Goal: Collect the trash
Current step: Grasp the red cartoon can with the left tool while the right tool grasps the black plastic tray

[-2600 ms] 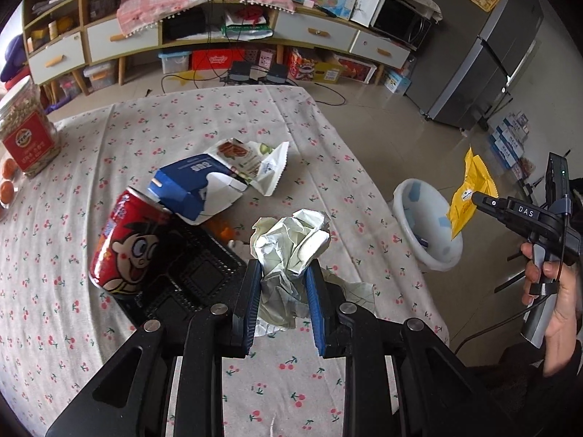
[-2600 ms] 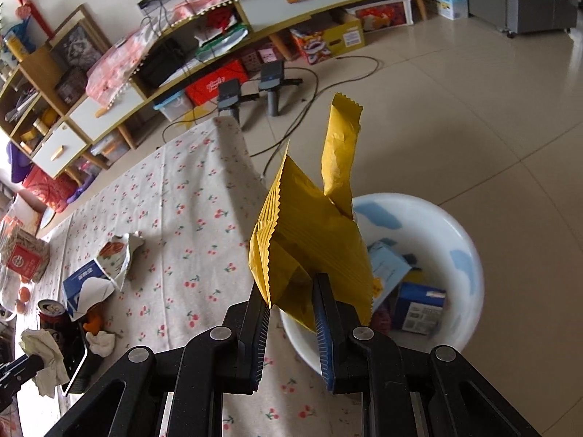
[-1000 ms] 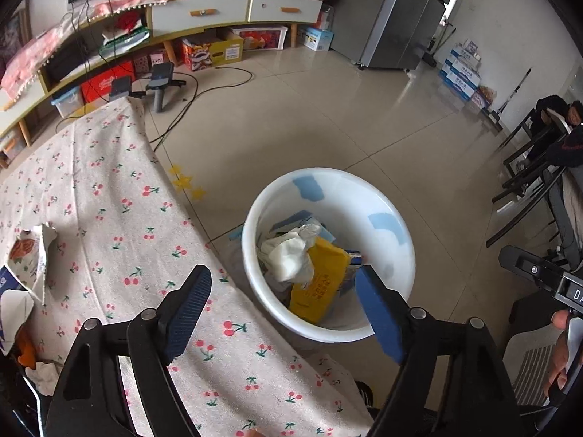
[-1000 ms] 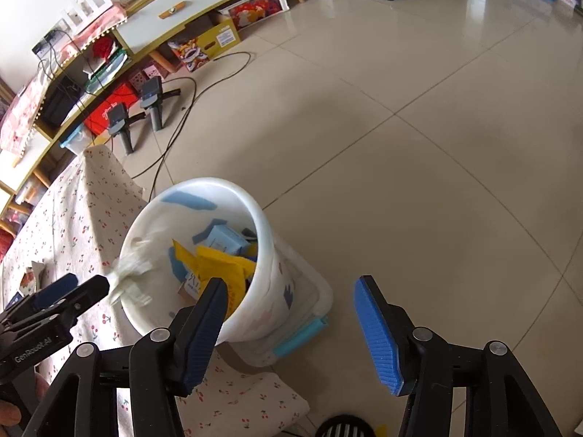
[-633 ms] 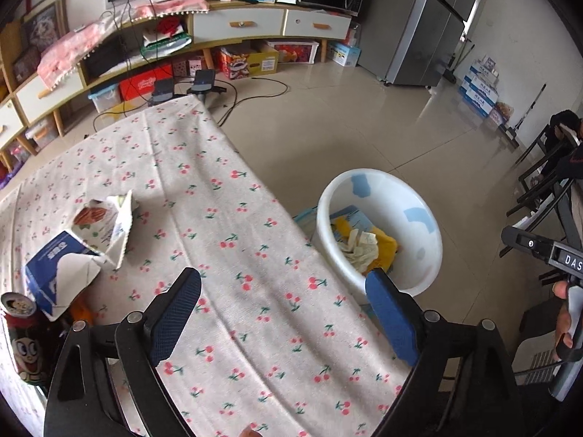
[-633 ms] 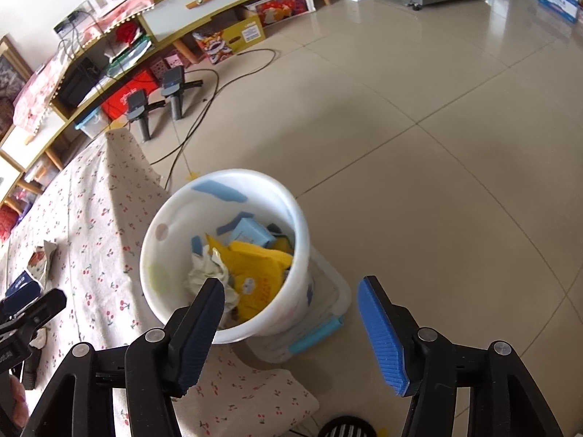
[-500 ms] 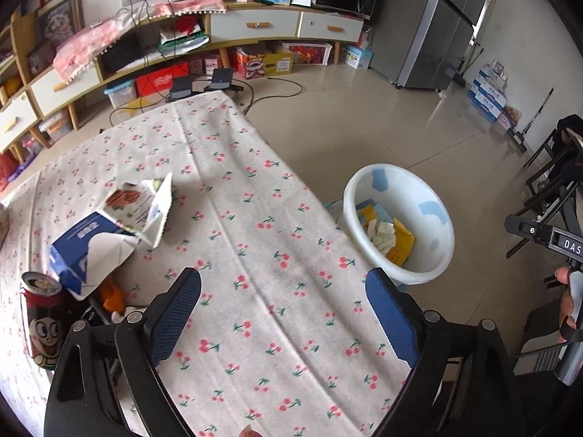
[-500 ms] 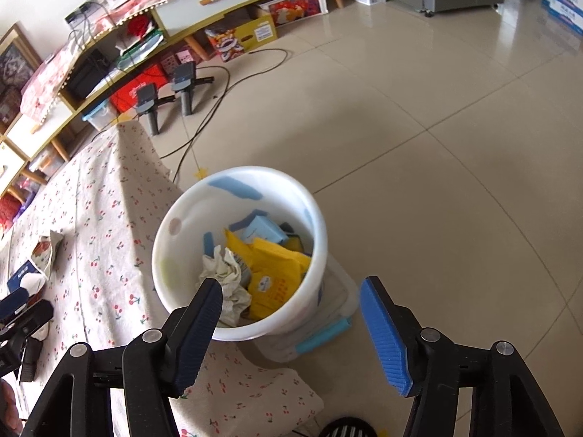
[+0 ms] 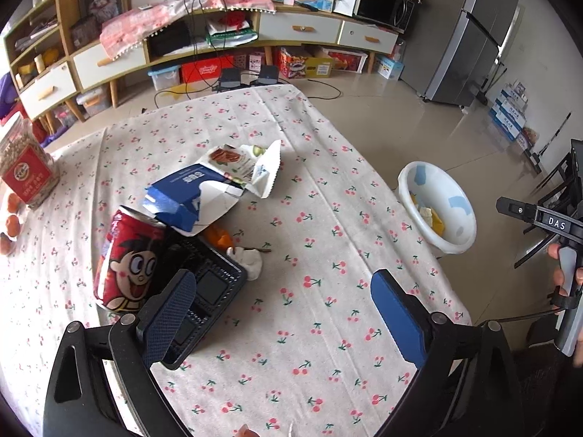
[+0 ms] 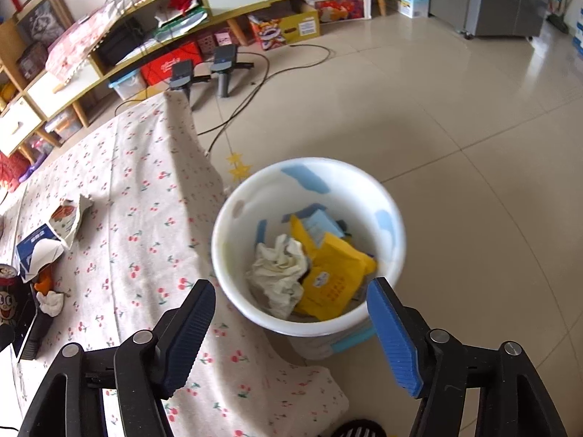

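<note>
A white bin with blue patches stands on the floor beside the table; a crumpled paper ball and a yellow wrapper lie inside it. My right gripper hangs above the bin's near rim, jaws opening, nothing between them. My left gripper is over the cherry-print tablecloth, jaws still opening wide and empty. On the table lie a red cartoon can, a torn blue-and-white carton, a snack wrapper, a black tray, a white tissue wad and an orange scrap.
A jar with a red label and orange fruits sit at the table's left edge. A hand holds the other gripper at the right. Low cabinets, cables and a grey fridge line the room's far side.
My left gripper swung from above the bin back over the table, its jaws widening. The crumpled paper now lies in the bin. My right gripper drifted closer over the bin and opened further.
</note>
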The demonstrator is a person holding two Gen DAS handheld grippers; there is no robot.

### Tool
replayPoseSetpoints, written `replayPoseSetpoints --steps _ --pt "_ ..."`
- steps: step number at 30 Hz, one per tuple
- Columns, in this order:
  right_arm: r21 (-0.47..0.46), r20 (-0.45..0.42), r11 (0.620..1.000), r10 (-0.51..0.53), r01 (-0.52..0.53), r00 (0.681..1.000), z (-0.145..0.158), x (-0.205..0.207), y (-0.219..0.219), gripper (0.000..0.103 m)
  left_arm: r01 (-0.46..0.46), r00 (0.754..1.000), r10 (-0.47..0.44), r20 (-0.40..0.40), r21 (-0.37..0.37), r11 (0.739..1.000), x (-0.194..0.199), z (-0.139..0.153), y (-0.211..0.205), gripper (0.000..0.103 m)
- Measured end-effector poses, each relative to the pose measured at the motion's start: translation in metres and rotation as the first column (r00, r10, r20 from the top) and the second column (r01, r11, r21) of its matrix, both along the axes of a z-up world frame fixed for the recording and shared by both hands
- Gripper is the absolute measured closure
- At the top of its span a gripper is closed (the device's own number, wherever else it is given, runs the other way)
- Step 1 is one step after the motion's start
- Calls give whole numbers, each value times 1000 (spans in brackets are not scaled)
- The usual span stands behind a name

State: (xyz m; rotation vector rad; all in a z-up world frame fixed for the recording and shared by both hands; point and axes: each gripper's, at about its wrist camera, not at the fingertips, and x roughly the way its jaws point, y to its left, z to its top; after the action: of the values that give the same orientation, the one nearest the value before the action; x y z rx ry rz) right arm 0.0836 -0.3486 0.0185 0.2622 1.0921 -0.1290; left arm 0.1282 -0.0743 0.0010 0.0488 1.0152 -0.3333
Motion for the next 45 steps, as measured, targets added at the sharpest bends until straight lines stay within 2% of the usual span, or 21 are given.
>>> replayPoseSetpoints --steps 3,7,11,13,17,20,26,32,34,36,38,40,42,43,45 --pt "-16 -3 999 39 -39 999 0 8 23 26 -25 999 25 20 6 1000 -1 2 19 0" --pt "-51 7 995 84 -84 996 0 19 51 18 -57 997 56 46 9 998 -1 6 44 0" --pt "-66 12 991 118 -116 993 0 30 75 16 -91 994 89 64 22 996 3 6 66 0" --pt "-74 19 989 131 -129 991 -1 35 85 12 -103 994 102 48 24 994 6 3 76 0" --pt "-117 25 982 155 -151 988 -3 44 105 11 -138 990 138 19 -8 990 12 -8 98 0" --pt "-147 12 975 170 -167 985 -7 51 119 7 -156 988 156 7 3 988 16 -20 111 0" --pt "-104 -19 975 196 -197 980 -17 68 143 6 -141 990 142 -21 31 989 33 -28 122 0" --pt "-76 -40 977 195 -197 980 -25 82 155 6 -148 985 148 -94 3 989 53 -39 128 1" --pt "-70 -47 978 195 -198 980 -27 85 158 6 -130 986 130 -102 7 992 57 -42 123 4" --pt "-63 -51 978 197 -200 979 -29 88 161 6 -103 988 107 -110 42 994 61 -48 116 7" --pt "-52 -53 978 197 -200 979 -30 90 163 6 -75 989 85 -122 85 994 64 -55 108 13" --pt "-40 -55 980 195 -197 979 -30 91 163 6 -57 988 74 -139 121 991 66 -63 103 23" --pt "-26 -54 980 195 -197 979 -30 92 165 6 -60 987 82 -139 153 986 68 -69 101 27" --pt "-21 -54 980 197 -198 979 -31 92 166 6 -65 987 87 -136 158 985 69 -70 102 35" --pt "-21 -56 979 201 -203 978 -31 91 169 6 -86 985 103 -141 128 988 71 -69 106 39"
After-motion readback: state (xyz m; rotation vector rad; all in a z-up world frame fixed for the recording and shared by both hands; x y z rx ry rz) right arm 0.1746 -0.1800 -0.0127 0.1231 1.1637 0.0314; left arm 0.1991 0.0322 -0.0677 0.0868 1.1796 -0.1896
